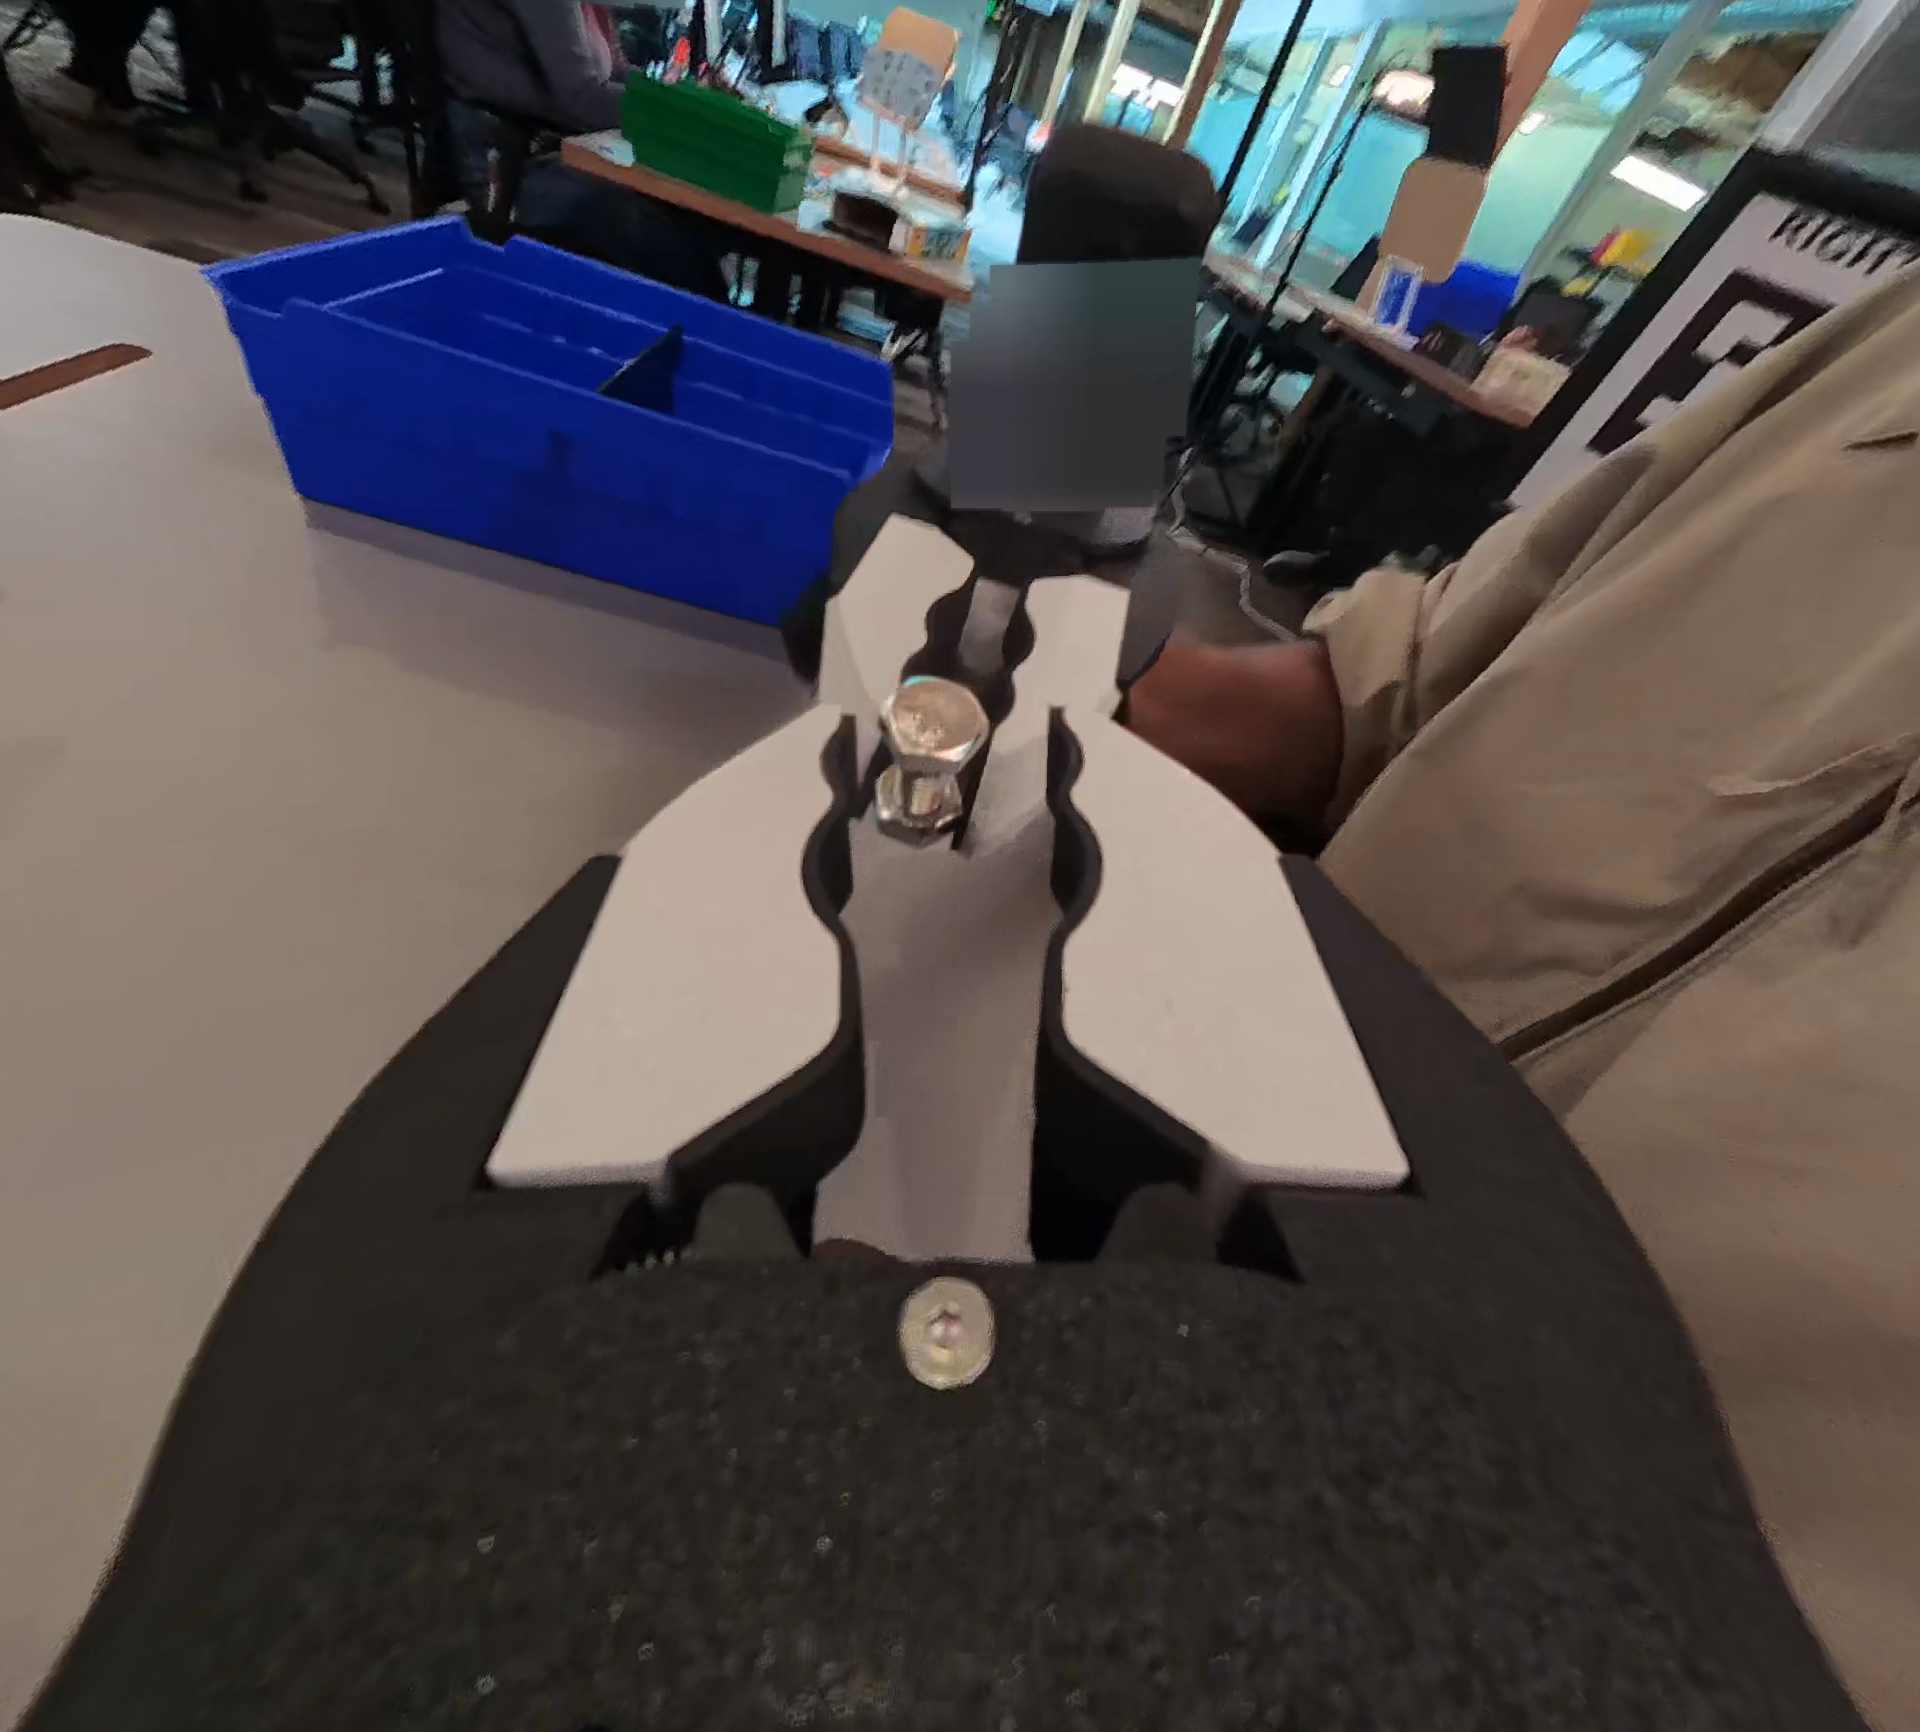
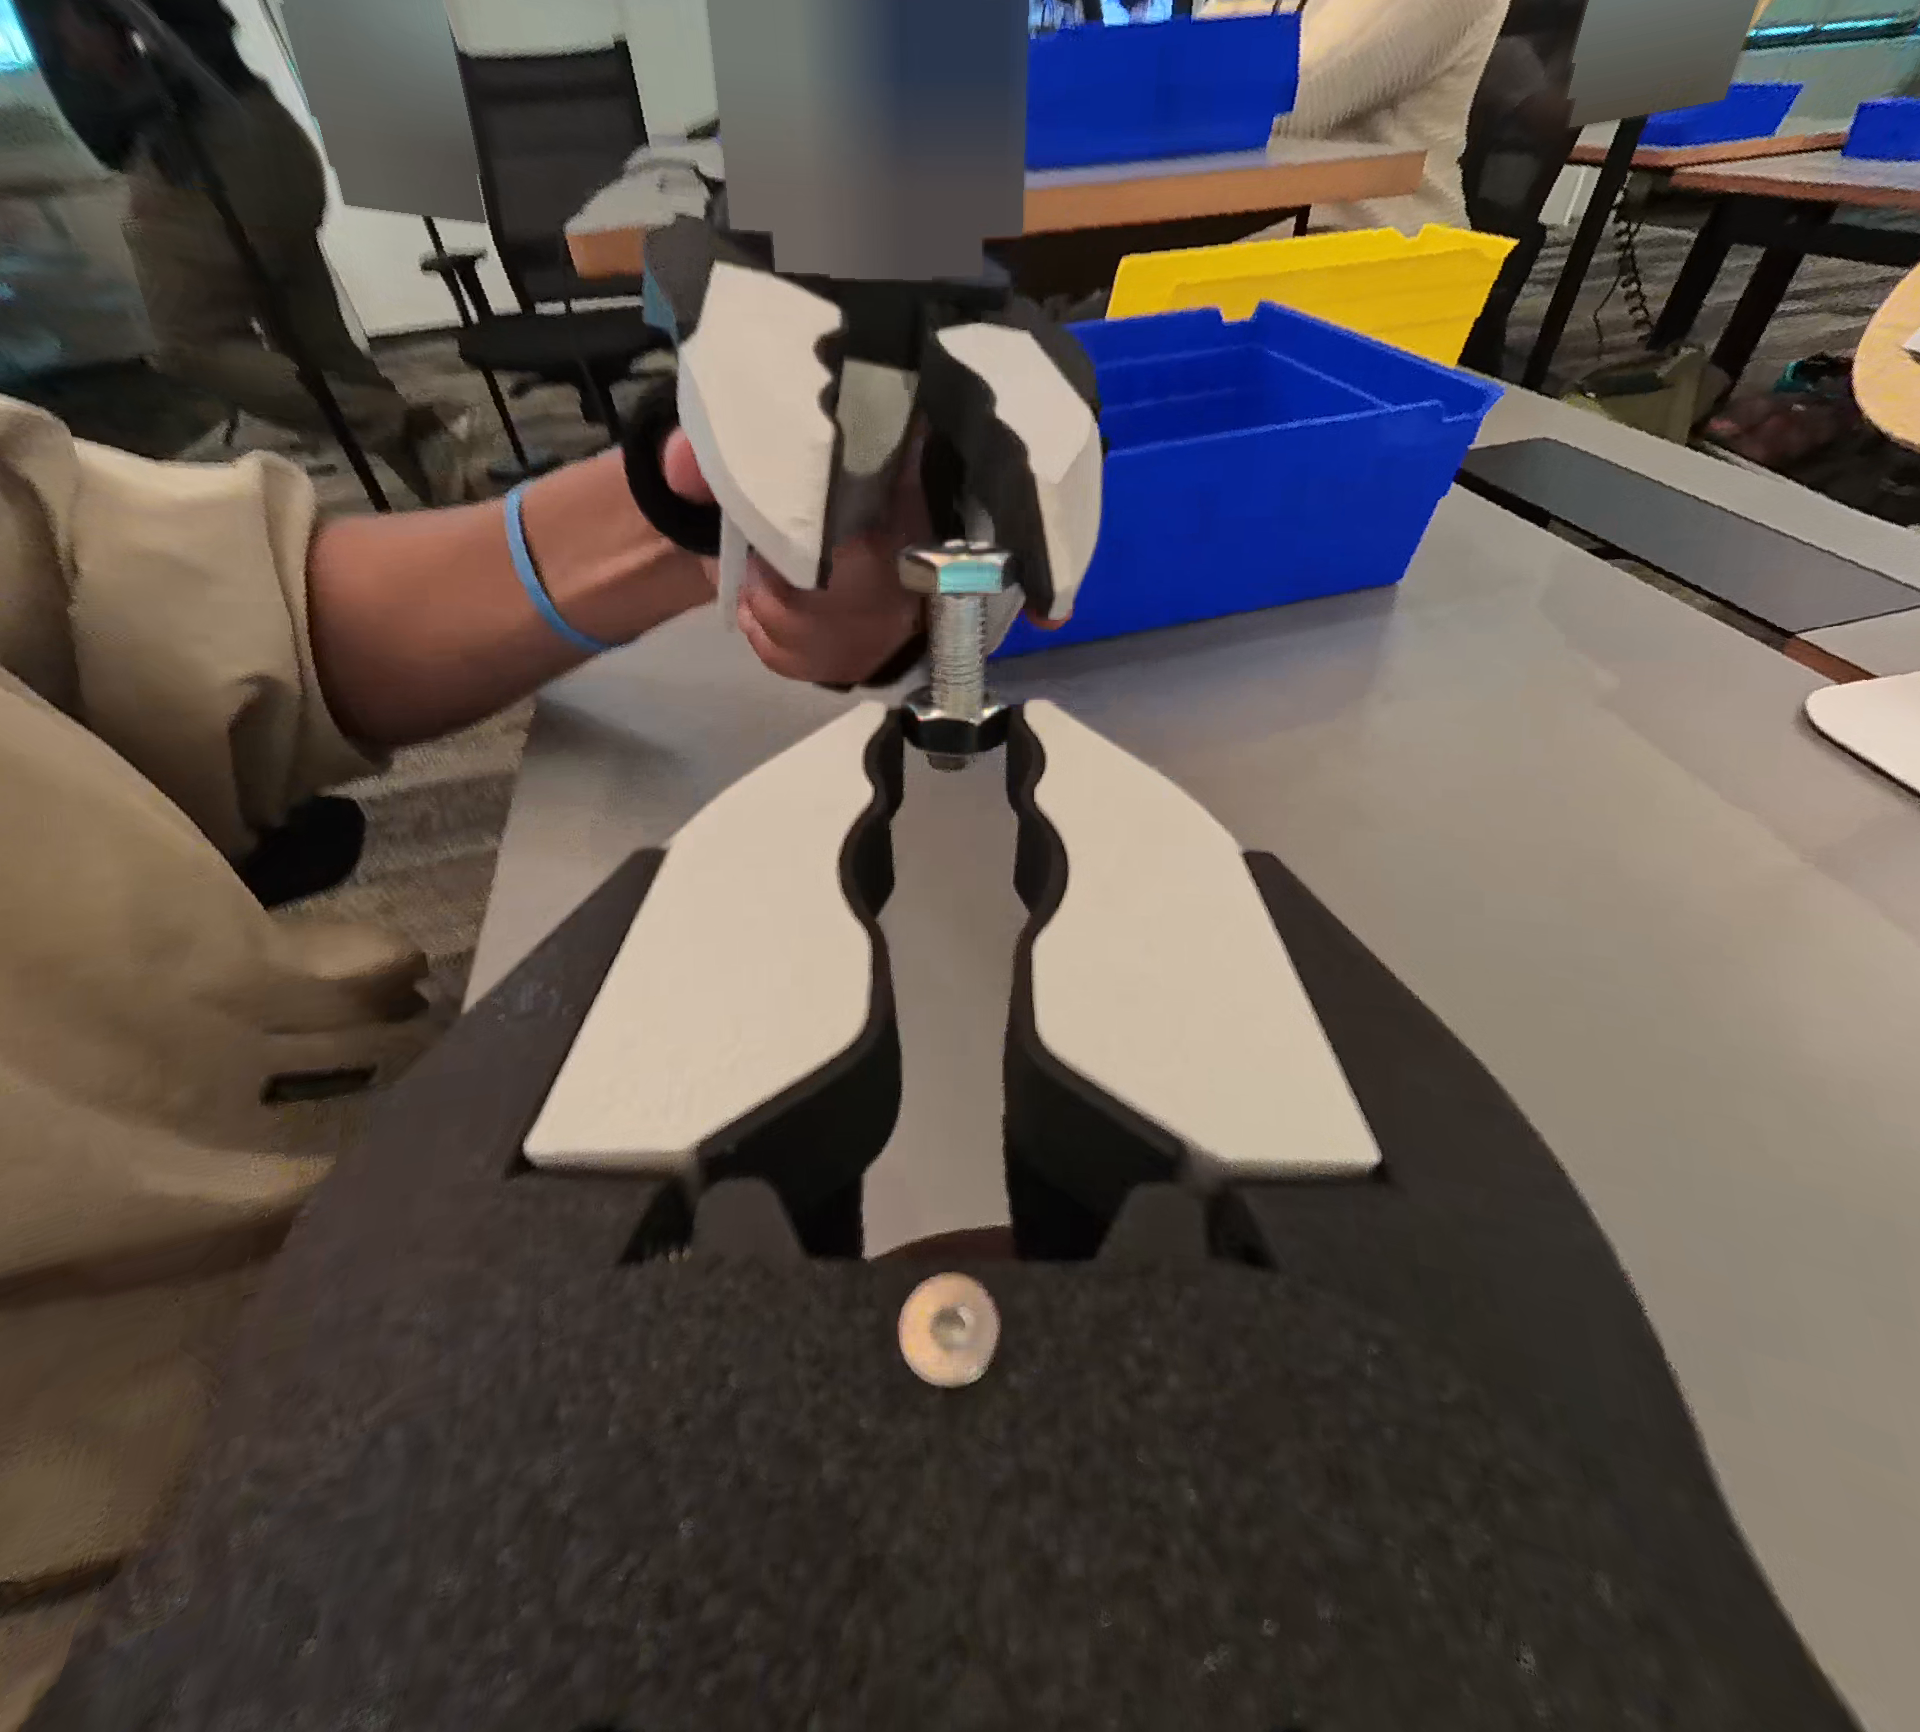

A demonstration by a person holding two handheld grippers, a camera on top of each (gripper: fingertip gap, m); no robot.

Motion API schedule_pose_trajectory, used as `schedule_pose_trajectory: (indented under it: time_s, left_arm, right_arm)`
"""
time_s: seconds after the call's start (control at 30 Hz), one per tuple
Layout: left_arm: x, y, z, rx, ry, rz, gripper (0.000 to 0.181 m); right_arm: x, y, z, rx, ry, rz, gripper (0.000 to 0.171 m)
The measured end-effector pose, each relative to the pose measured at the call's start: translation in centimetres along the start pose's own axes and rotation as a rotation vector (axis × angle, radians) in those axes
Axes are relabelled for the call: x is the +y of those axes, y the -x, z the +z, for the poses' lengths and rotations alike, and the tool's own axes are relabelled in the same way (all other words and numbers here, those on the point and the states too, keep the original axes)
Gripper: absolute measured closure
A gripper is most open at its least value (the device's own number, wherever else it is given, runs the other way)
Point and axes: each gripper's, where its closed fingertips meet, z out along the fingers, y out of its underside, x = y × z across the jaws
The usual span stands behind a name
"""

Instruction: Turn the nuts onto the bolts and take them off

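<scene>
A silver bolt (image 2: pixel 956 633) stands upright above the grey table, head (image 1: pixel 933 726) at the top. A silver nut (image 2: pixel 951 726) sits near the lower end of its thread. My right gripper (image 2: pixel 954 732) is shut on the nut. In the left wrist view its white fingers (image 1: pixel 883 612) reach in from the far side, with the nut (image 1: pixel 914 804) below the head. My left gripper (image 1: pixel 951 747) stands around the bolt head, its jaws wider than the head, with a gap on the right. In the right wrist view it (image 2: pixel 925 576) comes down over the head.
A blue divided bin (image 1: pixel 520 456) stands on the grey table (image 1: pixel 312 851) behind the bolt; it also shows in the right wrist view (image 2: pixel 1278 477), with a yellow bin (image 2: pixel 1320 280) beyond it. The person's beige sleeves (image 1: pixel 1610 747) (image 2: pixel 104 851) fill one side. A white object (image 2: pixel 1870 726) lies at the right edge. The grippers are tip to tip, or close to it.
</scene>
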Motion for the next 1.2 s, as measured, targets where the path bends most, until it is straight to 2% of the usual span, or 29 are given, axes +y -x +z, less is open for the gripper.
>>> schedule_pose_trajectory:
  time_s: [0.23,0.47,0.93,0.97,1.0,1.03,1.2]
  left_arm:
    - [2.6,1.7,-0.5,-0.182,0.259,0.175,0.138]
    - [4.0,1.2,0.2,-0.196,0.446,0.334,0.136]
    - [5.2,0.1,0.8,-0.112,0.531,0.437,0.145]
    - [5.3,0.1,0.8,-0.109,0.536,0.438,0.147]
    - [5.5,0.0,0.8,-0.098,0.548,0.441,0.159]
    - [5.7,0.0,0.9,-0.093,0.558,0.442,0.163]
    - [5.6,0.6,1.1,-0.112,0.536,0.451,0.163]
  right_arm:
    - [1.8,-0.4,-0.8,-0.015,0.223,-0.152,0.152]
    - [3.0,0.0,-0.8,-0.072,0.391,-0.268,0.152]
    - [4.1,1.4,-1.4,-0.213,0.444,-0.212,0.152]
    - [4.2,1.5,-1.3,-0.217,0.451,-0.217,0.152]
    - [4.2,1.4,-1.3,-0.212,0.454,-0.22,0.152]
    - [4.2,1.3,-1.4,-0.212,0.458,-0.219,0.152]
    - [4.1,0.5,-1.5,-0.186,0.45,-0.222,0.152]
